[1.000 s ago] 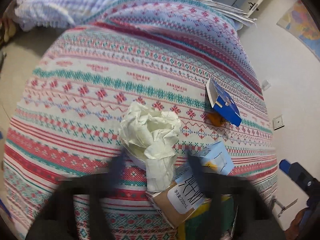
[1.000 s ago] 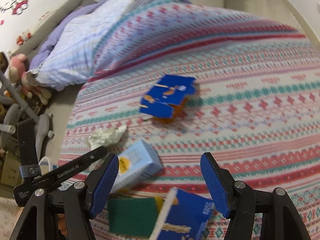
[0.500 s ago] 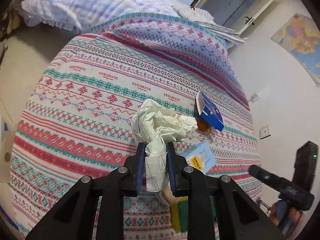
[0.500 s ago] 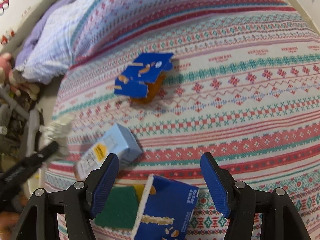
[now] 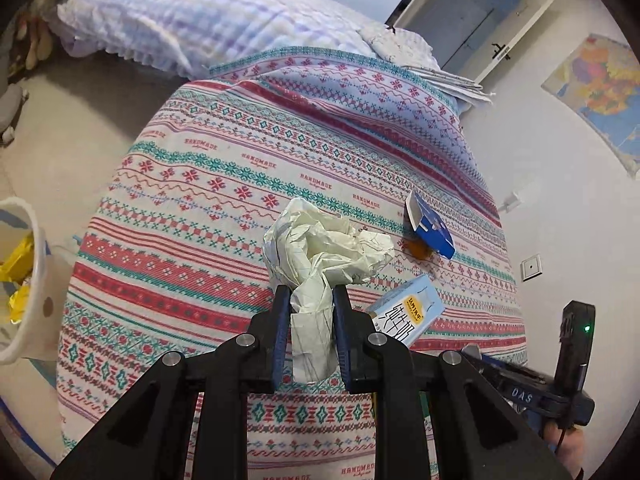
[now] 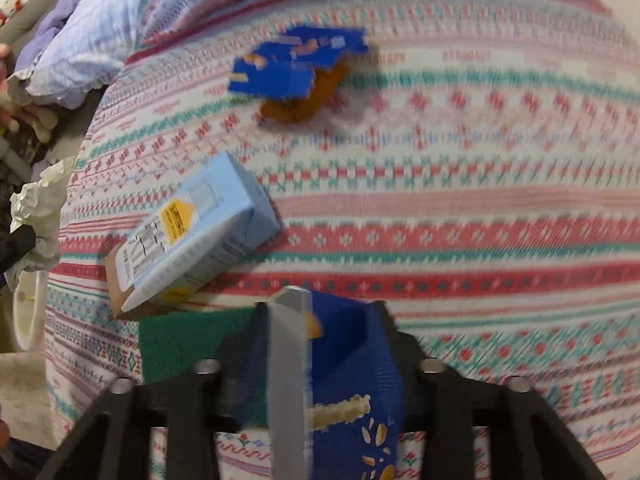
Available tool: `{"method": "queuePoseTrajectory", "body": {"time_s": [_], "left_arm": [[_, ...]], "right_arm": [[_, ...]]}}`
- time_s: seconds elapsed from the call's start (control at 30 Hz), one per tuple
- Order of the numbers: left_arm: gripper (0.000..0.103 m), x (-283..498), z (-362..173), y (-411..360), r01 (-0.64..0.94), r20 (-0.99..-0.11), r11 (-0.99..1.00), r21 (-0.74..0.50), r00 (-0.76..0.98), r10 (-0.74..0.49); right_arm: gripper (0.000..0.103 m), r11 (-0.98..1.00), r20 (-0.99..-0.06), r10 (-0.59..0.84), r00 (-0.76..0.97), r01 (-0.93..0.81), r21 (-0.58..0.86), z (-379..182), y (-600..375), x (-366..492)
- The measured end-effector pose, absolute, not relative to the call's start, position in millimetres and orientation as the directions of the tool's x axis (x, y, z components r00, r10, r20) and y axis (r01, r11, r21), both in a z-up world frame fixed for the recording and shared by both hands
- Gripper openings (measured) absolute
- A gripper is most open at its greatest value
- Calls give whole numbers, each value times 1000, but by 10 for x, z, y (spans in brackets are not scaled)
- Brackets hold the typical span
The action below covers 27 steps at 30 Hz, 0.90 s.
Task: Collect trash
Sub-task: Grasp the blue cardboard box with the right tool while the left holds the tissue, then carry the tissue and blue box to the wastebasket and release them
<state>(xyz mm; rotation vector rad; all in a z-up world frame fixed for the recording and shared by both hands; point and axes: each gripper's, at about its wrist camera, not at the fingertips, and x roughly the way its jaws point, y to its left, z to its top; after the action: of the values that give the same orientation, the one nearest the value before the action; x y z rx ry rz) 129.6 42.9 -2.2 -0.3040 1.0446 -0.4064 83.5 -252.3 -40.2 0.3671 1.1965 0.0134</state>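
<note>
Left gripper [image 5: 307,312] jaws pinching paper wad [image 5: 320,248], right gripper [image 6: 320,344] jaws clamping blue box [image 6: 352,380]; keep squeeze firm, lift straight, swing to bin [image 5: 24,280].

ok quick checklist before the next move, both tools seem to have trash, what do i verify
1. Left tool shut on the crumpled paper: ok.
2. Paper lifted clear of the bedspread: cannot tell.
3. Right tool shut on the dark blue box: cannot tell, the view is blurred.
4. White bin in sight, to the left of the bed: ok.
5. Bed cleared of trash: not ok; the light blue carton, green sponge and torn blue box remain.
</note>
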Motion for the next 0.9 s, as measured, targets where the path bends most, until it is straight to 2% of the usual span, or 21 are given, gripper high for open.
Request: {"method": "queuePoseTrajectory", "body": {"time_s": [0.17, 0.5, 0.7, 0.9], "left_arm": [[22, 1224, 53, 526, 189, -761, 893, -409, 470, -448], [22, 1133, 113, 735, 178, -744, 888, -423, 491, -453], [22, 1148, 112, 1167, 97, -730, 875, -475, 512, -453], [22, 1131, 83, 1909, -31, -717, 847, -530, 550, -428]], "right_arm": [[28, 943, -883, 190, 429, 170, 286, -240, -2605, 832], [28, 939, -770, 205, 605, 99, 329, 199, -2509, 801], [28, 933, -709, 221, 669, 67, 354, 337, -2415, 789], [28, 909, -650, 290, 702, 9, 416, 416, -2215, 787]]}}
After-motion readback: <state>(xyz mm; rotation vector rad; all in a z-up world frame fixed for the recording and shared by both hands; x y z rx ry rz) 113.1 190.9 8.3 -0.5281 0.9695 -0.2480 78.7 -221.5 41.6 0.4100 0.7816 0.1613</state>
